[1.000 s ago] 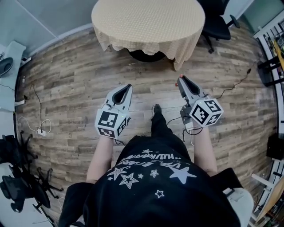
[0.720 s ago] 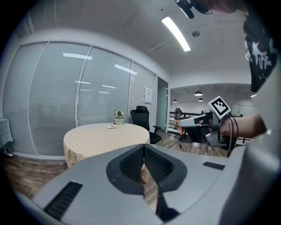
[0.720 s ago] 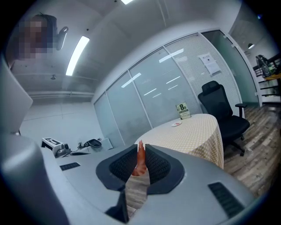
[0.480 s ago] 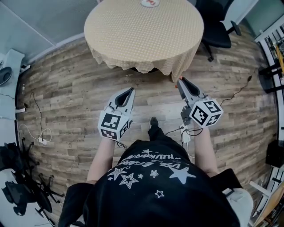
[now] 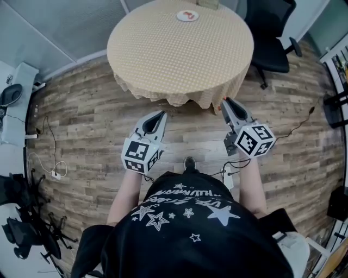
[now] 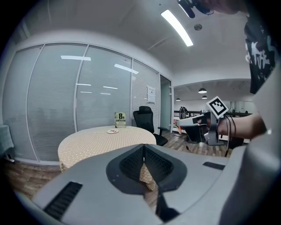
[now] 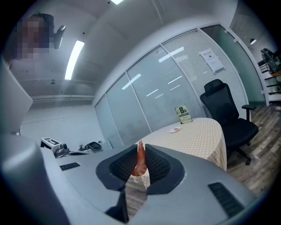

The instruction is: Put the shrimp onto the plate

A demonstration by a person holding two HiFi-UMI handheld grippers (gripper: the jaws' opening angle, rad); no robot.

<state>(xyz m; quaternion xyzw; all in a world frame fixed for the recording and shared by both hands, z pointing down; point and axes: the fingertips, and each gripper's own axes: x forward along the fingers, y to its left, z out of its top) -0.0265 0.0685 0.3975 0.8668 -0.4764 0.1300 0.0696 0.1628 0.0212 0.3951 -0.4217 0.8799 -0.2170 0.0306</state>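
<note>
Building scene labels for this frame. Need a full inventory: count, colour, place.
table: 1, round, beige checked cloth, ahead of the person
plate: 1, white, far side of the table
sign card: 1, yellow-green, behind the plate
office chair: 1, black, right of the table
floor: wood planks
cables: several, on the floor at left
shrimp: 1, orange, between the right gripper's jaws
shirt: 1, black with white stars
left gripper: grey, jaws together, empty
right gripper: grey, clamped on the shrimp
</note>
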